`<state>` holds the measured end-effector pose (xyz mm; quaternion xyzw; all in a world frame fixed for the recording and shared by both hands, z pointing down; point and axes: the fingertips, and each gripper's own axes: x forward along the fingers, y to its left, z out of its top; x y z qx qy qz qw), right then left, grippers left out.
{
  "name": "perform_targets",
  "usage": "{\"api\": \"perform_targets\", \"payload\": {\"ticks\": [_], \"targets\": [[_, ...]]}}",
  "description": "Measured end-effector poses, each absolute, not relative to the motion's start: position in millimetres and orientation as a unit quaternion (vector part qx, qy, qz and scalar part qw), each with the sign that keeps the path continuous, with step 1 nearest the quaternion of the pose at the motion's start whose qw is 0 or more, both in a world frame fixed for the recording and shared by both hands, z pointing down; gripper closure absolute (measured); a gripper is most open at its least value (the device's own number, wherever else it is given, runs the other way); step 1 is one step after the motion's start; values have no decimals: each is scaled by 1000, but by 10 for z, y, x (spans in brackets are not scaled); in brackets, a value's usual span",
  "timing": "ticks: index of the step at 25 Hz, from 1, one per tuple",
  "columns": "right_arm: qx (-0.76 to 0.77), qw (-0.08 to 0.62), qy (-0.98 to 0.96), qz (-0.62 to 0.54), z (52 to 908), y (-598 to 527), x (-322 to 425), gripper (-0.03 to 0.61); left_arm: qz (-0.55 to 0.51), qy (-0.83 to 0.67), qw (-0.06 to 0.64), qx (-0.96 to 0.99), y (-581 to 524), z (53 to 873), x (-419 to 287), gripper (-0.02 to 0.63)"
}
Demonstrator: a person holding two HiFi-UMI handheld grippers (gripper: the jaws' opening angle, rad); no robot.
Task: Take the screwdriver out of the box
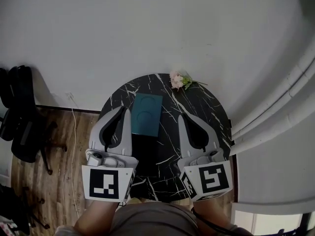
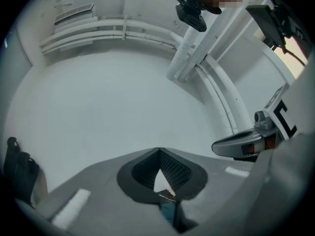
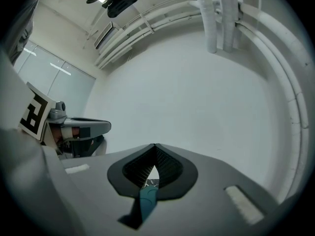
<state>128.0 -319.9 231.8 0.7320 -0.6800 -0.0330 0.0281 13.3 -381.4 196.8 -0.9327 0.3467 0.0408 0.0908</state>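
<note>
The box (image 1: 147, 114), a flat teal rectangle with a curved mark on its top, lies on the round black marbled worktop (image 1: 209, 114), between the two claws and a little past their tips. The screwdriver itself does not show in any view, and I cannot tell whether the box is open or shut. Just on the near side of the box is a darker glossy rectangle (image 1: 145, 154) that is hard to make out. The person's forearms are cut off at the bottom edge of the head view. A small spray of pink flowers (image 1: 179, 80) sits at the worktop's far edge.

The left claw (image 1: 123, 110) is clenched. In the left gripper view its two tips meet, and only a sliver of box and worktop shows through the gap behind them, with nothing gripped. The right claw (image 1: 182, 117) is clenched too: tips together, a strip of teal box seen through its gap, nothing held. Both hang above the worktop and touch neither it nor the box.

A black chair (image 1: 22, 114) stands on the wooden floor (image 1: 61, 154) at the left, partly cut off. White pipes (image 1: 275, 104) run along the wall at the right.
</note>
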Motion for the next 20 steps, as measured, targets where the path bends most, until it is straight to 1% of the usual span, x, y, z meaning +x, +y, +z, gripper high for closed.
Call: {"api": "perform_targets", "payload": {"ticks": [20], "targets": [[726, 25, -687, -28, 2392, -3205, 1229, 554, 28, 347, 100, -932, -3808, 2026, 127, 614]]}}
